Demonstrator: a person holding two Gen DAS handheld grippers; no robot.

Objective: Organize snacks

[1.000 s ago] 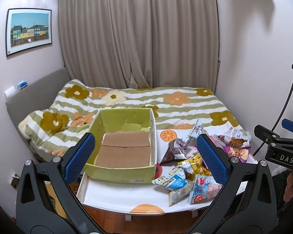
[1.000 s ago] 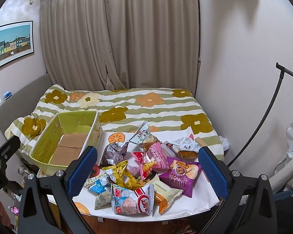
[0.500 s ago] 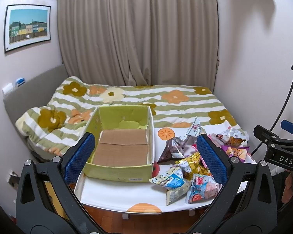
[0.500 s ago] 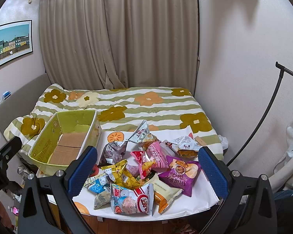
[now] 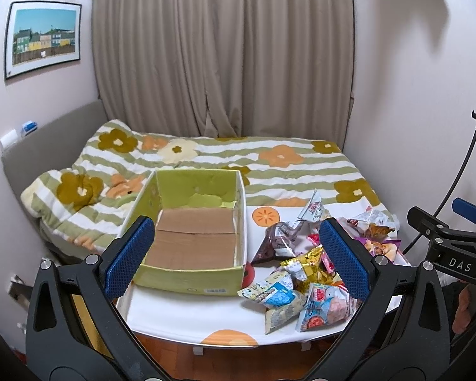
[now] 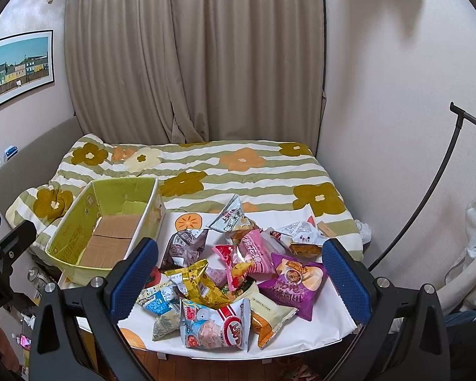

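A pile of several snack bags (image 6: 231, 273) lies on a white table (image 6: 330, 320) with orange prints, among them a purple chip bag (image 6: 293, 284), a gold bag (image 6: 195, 281) and a shrimp-cracker bag (image 6: 214, 325). Left of the pile stands an open green cardboard box (image 5: 192, 231), with only its brown bottom flaps showing inside. My left gripper (image 5: 236, 258) hangs open in front of the box, holding nothing. My right gripper (image 6: 238, 279) stands open, above and short of the pile. The snack bags (image 5: 301, 270) also show in the left wrist view.
Behind the table is a bed (image 6: 238, 165) with a green-striped flower quilt, then a curtain (image 6: 193, 57). Walls close in at the right. A black lamp pole (image 6: 428, 190) curves at the right. Wooden floor shows under the table's front edge.
Both views have drifted slightly; the table, box and snacks sit a little lower and nearer in frame. Both grippers stay open and nothing was picked up.
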